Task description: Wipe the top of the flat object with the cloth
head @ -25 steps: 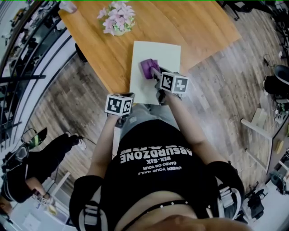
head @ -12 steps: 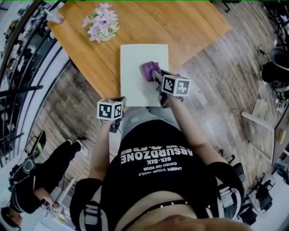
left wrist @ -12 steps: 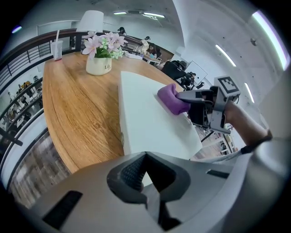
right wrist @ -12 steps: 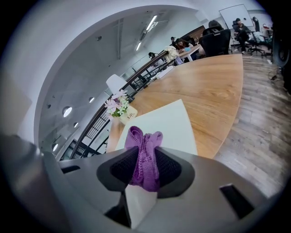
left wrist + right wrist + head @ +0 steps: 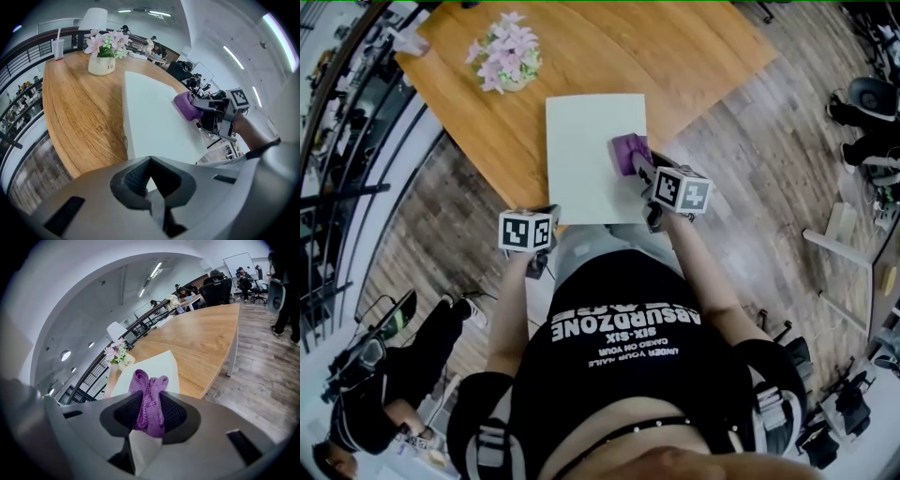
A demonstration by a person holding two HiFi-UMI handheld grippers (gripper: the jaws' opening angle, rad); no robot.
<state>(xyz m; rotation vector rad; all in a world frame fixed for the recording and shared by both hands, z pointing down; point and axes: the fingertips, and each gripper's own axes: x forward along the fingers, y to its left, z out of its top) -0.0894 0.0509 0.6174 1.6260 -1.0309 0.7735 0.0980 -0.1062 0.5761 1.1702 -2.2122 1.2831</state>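
R gripper (image 5: 150,414), jaws clamped on bunched purple cloth (image 5: 629,150), presses it to white board (image 5: 581,164); L gripper (image 5: 149,182), jaws closed & empty, hangs off the bench (image 5: 703,56) edge, likely keeping the wiping path free.

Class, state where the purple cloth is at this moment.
In the head view, the purple cloth sits at the right edge of the white flat board, clamped in the right gripper.
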